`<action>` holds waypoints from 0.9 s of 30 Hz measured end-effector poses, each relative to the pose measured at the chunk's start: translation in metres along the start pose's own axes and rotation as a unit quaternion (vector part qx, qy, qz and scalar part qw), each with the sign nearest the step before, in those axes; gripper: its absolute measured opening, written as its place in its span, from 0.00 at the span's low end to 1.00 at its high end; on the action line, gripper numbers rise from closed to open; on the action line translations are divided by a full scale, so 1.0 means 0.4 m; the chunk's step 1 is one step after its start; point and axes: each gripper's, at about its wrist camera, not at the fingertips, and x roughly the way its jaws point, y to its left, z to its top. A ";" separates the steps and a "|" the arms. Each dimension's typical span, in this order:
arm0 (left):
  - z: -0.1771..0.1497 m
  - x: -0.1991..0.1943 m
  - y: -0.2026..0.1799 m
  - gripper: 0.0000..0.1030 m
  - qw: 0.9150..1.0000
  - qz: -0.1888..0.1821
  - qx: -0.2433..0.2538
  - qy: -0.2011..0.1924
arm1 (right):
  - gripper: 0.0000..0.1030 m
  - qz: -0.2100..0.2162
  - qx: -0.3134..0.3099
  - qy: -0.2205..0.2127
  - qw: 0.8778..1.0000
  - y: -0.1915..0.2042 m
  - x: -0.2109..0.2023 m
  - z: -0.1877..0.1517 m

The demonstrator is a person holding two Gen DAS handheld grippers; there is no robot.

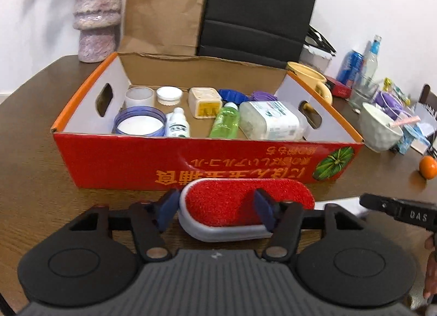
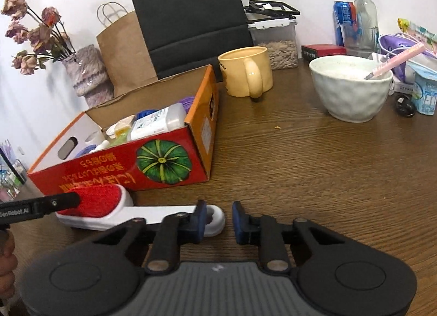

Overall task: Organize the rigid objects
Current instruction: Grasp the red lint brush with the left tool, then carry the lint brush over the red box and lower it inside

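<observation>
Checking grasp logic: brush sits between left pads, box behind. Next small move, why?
Probably squeeze the left gripper firm on the brush before lifting: its pads flank the red head, contact is unclear, and it lies on the table outside the box.

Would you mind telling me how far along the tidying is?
Done: the green bottle and white lid lie in the red box. In hand: the left tongs are at the lint brush; the right tongs sit shut by its handle. Probably left: mug and bowl, both outside.
</observation>
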 end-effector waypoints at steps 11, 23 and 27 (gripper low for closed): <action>-0.053 -0.154 0.014 0.49 0.998 -0.015 -0.019 -0.054 | 0.11 0.017 -0.007 -0.096 0.995 0.042 -0.137 -0.032; -0.188 -0.543 0.012 0.48 0.977 -0.011 0.001 -0.214 | 0.11 0.044 -0.056 -0.247 0.966 0.197 -0.463 -0.155; -0.250 -0.646 0.017 0.48 0.971 -0.007 0.003 -0.240 | 0.11 0.053 -0.062 -0.262 0.962 0.238 -0.553 -0.211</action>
